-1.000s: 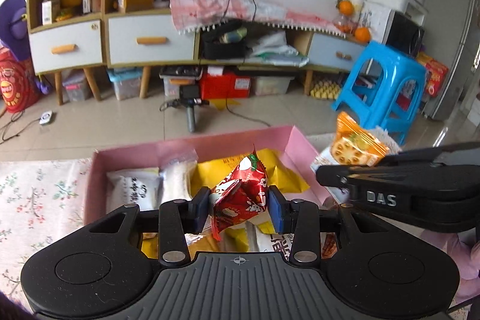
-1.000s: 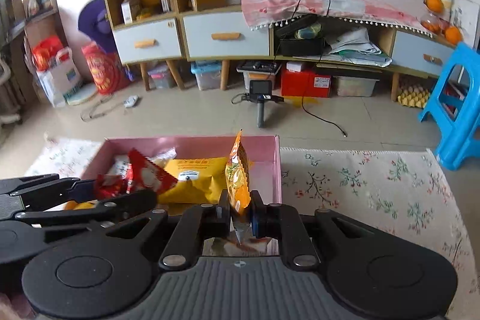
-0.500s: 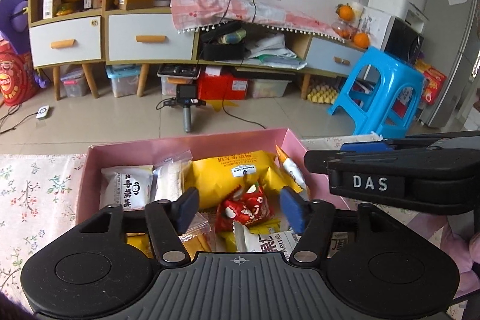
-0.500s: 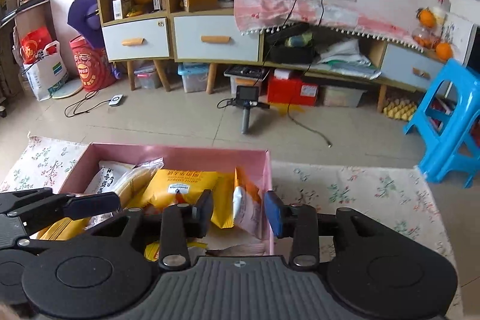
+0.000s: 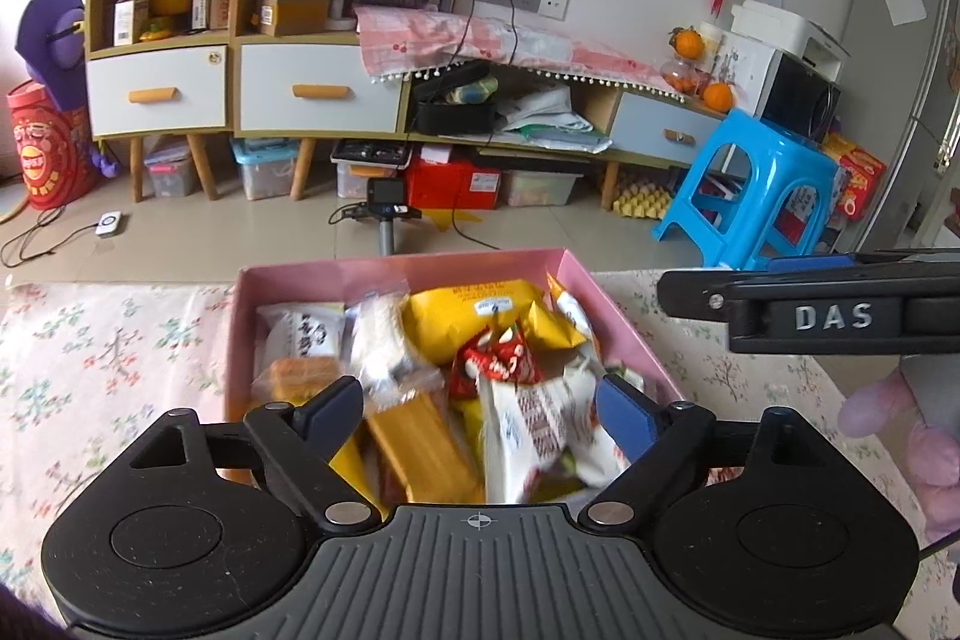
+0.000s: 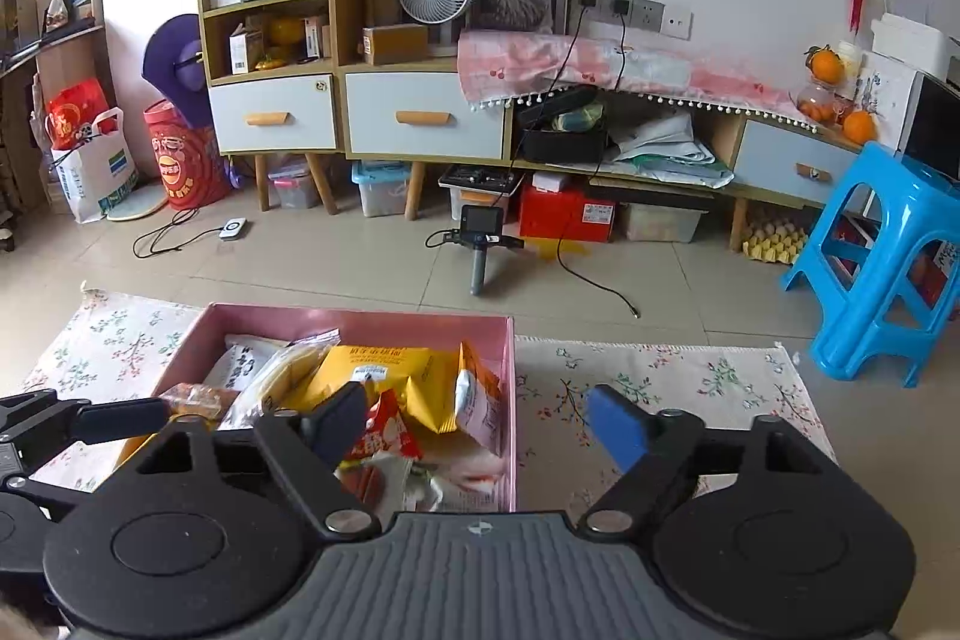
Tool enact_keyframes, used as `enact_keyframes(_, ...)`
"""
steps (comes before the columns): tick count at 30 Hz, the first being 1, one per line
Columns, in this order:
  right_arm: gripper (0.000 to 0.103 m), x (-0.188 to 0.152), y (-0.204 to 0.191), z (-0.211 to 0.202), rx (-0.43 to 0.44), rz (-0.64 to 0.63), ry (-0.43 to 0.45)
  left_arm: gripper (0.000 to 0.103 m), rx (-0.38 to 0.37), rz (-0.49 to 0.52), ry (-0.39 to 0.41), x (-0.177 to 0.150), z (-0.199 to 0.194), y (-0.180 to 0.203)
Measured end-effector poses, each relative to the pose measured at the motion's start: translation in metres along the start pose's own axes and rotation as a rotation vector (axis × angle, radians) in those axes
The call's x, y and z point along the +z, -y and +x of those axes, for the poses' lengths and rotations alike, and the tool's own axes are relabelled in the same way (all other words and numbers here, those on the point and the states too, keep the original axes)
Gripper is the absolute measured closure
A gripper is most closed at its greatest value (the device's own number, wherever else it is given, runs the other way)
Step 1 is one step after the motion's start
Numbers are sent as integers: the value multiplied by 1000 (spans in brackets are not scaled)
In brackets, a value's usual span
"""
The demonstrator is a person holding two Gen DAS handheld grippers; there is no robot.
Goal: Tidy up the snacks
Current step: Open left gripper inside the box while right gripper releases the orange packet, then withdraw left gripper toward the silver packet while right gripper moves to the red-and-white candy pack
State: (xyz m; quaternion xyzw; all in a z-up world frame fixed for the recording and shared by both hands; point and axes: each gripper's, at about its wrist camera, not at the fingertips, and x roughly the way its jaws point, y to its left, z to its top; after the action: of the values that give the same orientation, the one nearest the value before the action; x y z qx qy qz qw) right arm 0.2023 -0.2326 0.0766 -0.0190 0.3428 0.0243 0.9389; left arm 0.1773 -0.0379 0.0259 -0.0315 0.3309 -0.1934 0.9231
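A pink box (image 5: 396, 269) (image 6: 360, 319) on a floral cloth holds several snack packets. The red packet (image 5: 495, 361) (image 6: 381, 430) lies loose on the pile, beside a big yellow bag (image 5: 474, 307) (image 6: 375, 367). The orange-and-white packet (image 6: 477, 400) leans against the box's right wall. My left gripper (image 5: 480, 409) hovers over the box, jaws opening, nothing pressed between the pads. My right gripper (image 6: 477, 421) hangs over the box's right wall, jaws opening too, touching nothing. The right gripper's side (image 5: 810, 307) shows in the left wrist view.
The floral cloth (image 6: 660, 382) stretches right of the box. Beyond it are a tiled floor, a small camera tripod (image 6: 480, 238), a blue stool (image 6: 882, 250) and low cabinets (image 6: 420, 115). A pink-gloved hand (image 5: 900, 430) shows at the right edge.
Both grippers let go: the red packet and the orange-and-white packet dropped into the pink box. Both pairs of jaws spread wide, and both grippers drew up and back from the box.
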Motion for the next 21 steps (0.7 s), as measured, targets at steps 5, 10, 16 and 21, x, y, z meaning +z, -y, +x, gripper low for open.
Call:
enact_keyframes(5, 20, -11, -3, -21, 6, -3, 8, 11, 8, -9, 5, -13, -22, -3)
enact_keyframes(10, 16, -26, -7, -38, 16, -8, 9, 9, 19, -10, -3, -28, -41, -8)
enact_keyframes(16, 11, -47, -15, -56, 20, -44, 11, 9, 49, -2, -29, -46, -58, -11)
enact_keyframes(21, 9, -63, -21, -67, 31, -69, 12, 6, 55, -1, -44, -64, -71, -12)
